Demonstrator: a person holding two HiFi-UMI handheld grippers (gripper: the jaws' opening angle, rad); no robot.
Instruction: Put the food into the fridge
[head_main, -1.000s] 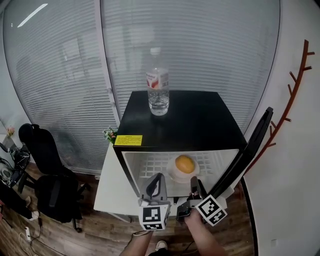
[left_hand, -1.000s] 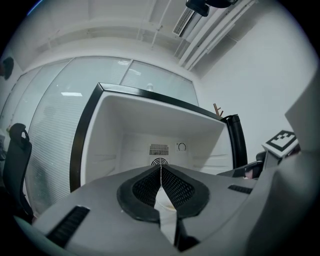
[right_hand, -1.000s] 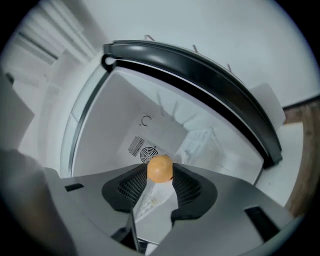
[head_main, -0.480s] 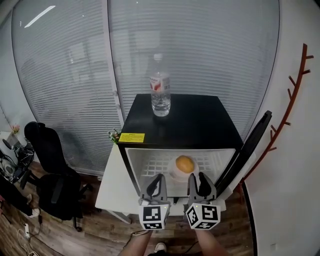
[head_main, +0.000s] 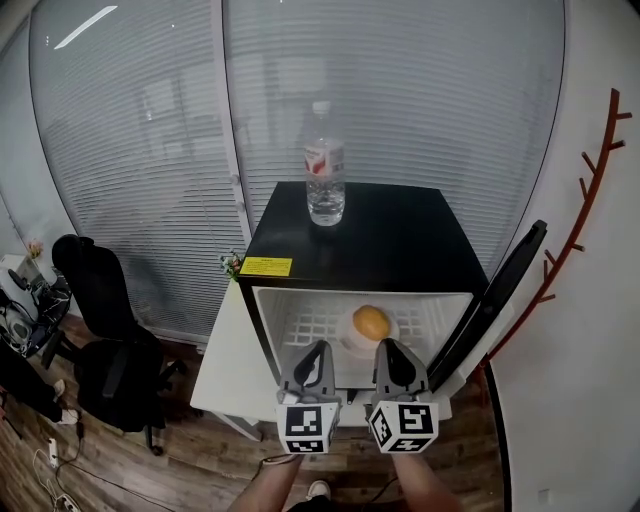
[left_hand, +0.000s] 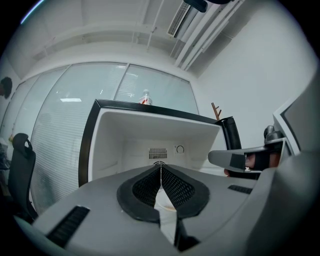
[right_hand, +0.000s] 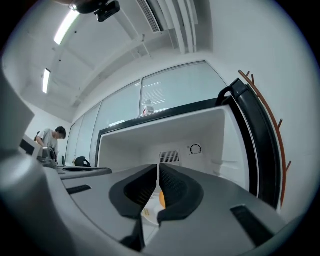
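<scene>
Two abreast: left gripper, right gripper (closing, empty).

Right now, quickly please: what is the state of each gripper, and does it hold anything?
Left gripper: closed, holding nothing.
Right gripper: jaws closing, almost together, nothing between them.

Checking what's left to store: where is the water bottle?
In the head view, the water bottle stands upright on the black fridge top, toward its back edge.
</scene>
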